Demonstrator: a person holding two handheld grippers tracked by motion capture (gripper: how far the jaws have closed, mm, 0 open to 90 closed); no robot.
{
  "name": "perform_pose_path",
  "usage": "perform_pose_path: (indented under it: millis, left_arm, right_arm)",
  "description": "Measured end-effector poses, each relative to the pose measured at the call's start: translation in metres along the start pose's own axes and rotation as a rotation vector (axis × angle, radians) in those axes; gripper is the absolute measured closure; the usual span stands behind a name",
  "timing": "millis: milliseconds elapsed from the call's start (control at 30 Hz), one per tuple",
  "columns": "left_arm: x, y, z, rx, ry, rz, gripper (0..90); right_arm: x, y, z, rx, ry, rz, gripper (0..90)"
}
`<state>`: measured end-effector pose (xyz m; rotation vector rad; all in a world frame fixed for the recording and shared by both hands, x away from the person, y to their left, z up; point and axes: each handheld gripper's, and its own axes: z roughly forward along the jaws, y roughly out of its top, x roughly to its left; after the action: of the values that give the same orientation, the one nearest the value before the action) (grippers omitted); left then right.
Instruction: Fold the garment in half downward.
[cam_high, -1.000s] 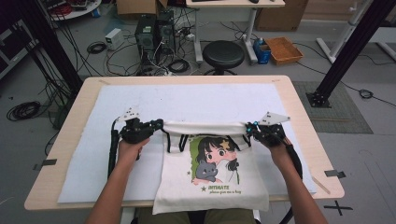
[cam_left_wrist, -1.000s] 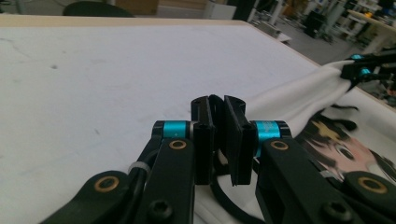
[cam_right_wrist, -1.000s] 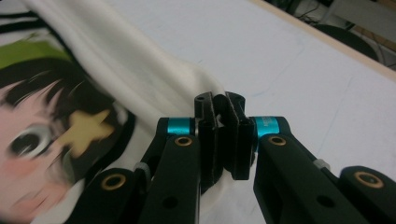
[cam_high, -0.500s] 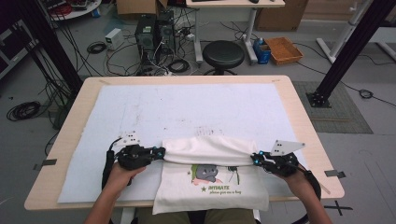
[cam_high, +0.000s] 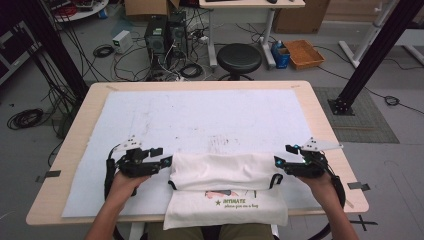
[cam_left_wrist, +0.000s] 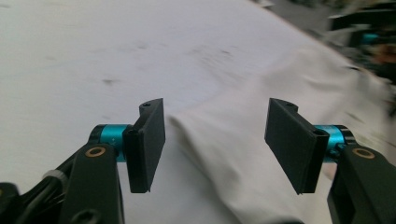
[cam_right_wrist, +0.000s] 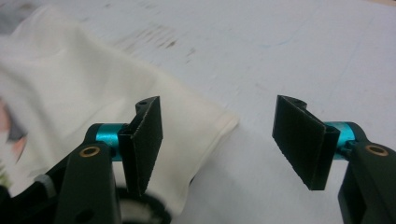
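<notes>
A cream tote bag (cam_high: 225, 185) lies at the table's near edge, its upper part folded down over the printed picture, with a strip of print and green lettering still showing. A black handle (cam_high: 274, 180) loops out at each end of the fold. My left gripper (cam_high: 162, 156) sits at the fold's left end and my right gripper (cam_high: 283, 155) at its right end. Both have just been opening and stand open. In the left gripper view the bag's cloth (cam_left_wrist: 243, 154) lies loose under the gripper (cam_left_wrist: 217, 116). In the right gripper view the bag's corner (cam_right_wrist: 84, 93) lies beneath the gripper (cam_right_wrist: 219, 112), unpinched.
A white mat (cam_high: 200, 115) covers most of the wooden table (cam_high: 325, 125). Beyond the table stand a black stool (cam_high: 240, 57), computer towers (cam_high: 165, 32) with tangled cables, and a box (cam_high: 304, 52). Black frame posts (cam_high: 370, 55) rise at both sides.
Both grippers drew the bag's upper edge toward the person, folding it over the picture. Their jaws, shut on the cloth before, now stand open and the fold lies free.
</notes>
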<state>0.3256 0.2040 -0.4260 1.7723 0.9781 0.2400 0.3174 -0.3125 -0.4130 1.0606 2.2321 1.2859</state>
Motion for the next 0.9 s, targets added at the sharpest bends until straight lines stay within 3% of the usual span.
perform_pose_path:
  millis: [67,133,200,267,300,367,400,467,533,600,733,900]
  left_arm:
    - [0.002,0.005,0.020,0.028,0.069,0.012,37.5]
    - [0.003,0.006,0.035,0.073,0.088,0.022,36.1]
    - [0.002,0.003,0.050,0.135,0.101,0.028,36.0]
    - [0.002,0.001,0.055,0.166,0.090,0.043,36.8]
    - [0.002,-0.001,0.056,0.186,0.087,0.042,36.8]
    - [0.001,-0.001,0.054,0.194,0.101,0.048,53.2]
    - [0.002,-0.001,0.053,0.212,0.084,0.039,72.0]
    - [0.002,-0.001,0.052,0.206,0.078,0.009,85.1]
    - [0.004,0.001,0.053,0.178,0.082,-0.009,86.3]
    - [0.009,0.005,0.054,0.138,0.090,-0.044,86.6]
    - [0.021,0.023,0.061,0.072,0.130,-0.080,86.7]
    - [0.038,0.049,0.074,-0.010,0.199,-0.085,86.6]
  right_arm:
    - [-0.004,0.006,0.010,0.002,-0.018,0.026,31.3]
    - [-0.007,0.008,0.023,0.046,-0.020,0.039,31.3]
    - [-0.007,0.007,0.038,0.100,-0.013,0.036,32.7]
    - [-0.007,0.001,0.052,0.181,0.001,0.027,37.9]
    - [-0.007,0.001,0.052,0.181,0.001,0.027,37.9]
    - [-0.006,-0.003,0.057,0.215,0.040,0.011,48.8]
    - [-0.007,-0.005,0.057,0.205,0.067,0.016,59.3]
    - [-0.006,-0.004,0.056,0.209,0.119,0.014,77.7]
    - [-0.005,-0.001,0.055,0.223,0.107,-0.003,81.9]
    - [-0.008,0.004,0.058,0.214,0.069,-0.029,82.8]
    - [-0.018,0.021,0.068,0.147,-0.010,-0.017,83.1]
    - [-0.036,0.048,0.091,0.102,-0.126,-0.044,83.0]
